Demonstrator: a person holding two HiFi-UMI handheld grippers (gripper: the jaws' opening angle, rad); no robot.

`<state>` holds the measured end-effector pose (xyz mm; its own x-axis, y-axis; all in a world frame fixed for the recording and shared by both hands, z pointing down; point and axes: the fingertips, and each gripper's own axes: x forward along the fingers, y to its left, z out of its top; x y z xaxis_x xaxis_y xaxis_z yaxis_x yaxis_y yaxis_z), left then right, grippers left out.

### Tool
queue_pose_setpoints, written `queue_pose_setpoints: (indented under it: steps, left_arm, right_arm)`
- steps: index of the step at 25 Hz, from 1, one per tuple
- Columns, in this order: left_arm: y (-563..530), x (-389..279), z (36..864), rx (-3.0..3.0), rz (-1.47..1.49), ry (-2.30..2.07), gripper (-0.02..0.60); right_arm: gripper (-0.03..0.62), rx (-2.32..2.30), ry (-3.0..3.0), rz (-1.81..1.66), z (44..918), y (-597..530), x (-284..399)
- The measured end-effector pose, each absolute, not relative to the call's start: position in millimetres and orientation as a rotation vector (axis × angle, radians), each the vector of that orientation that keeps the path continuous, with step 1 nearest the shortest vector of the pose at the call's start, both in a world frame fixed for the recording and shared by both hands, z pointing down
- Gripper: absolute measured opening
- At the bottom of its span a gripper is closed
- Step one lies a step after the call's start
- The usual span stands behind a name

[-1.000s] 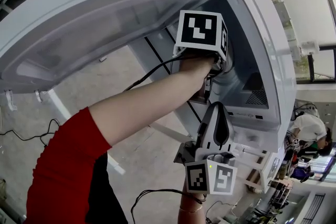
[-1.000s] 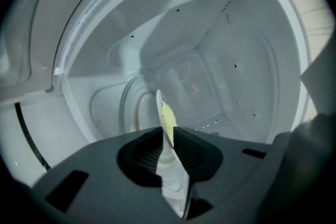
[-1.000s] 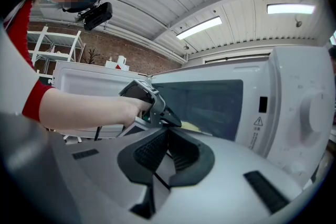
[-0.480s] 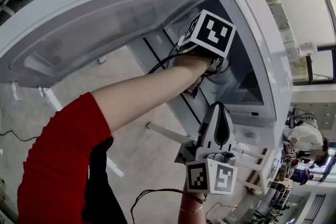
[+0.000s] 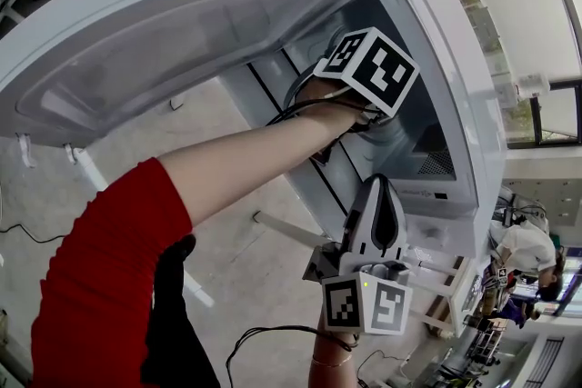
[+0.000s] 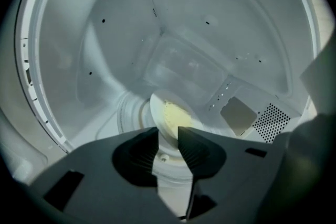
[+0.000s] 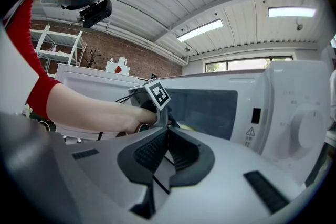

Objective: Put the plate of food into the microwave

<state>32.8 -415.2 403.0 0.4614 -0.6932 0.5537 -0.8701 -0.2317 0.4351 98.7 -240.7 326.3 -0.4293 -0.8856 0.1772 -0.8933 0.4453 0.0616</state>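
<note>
A brick wall and a white ribbed ceiling with strip lights close off the room behind, and in the head view a pale floor with a loose black cable lies far below. A white microwave stands with its door swung wide open towards the person. The arm in the red sleeve reaches through the opening, so the left gripper is inside the cavity, with only its marker cube showing from above. The left gripper view looks across the white cavity floor at the turntable ring and, just beyond it, the plate lying inside the microwave with a patch of yellow food on it. The near rim of the plate sits in the gap between the left fingers, which stand apart and have just been opening; the pads do not press on the rim. A perforated vent marks the cavity wall to the right. The right gripper hangs outside, in front of the microwave and below the control knob, pointing at the open front; its fingers are drawn together at the tips and hold nothing.
</note>
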Motion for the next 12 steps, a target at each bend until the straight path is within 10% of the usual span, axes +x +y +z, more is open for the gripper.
queue_pose_setpoints:
  steps: [12]
  left_arm:
    - [-417.4, 28.5, 410.0, 2.062, 0.438, -1.38, 0.135]
  right_arm:
    - [0.015, 1.516, -2.5, -0.008, 316.2, -243.6, 92.4]
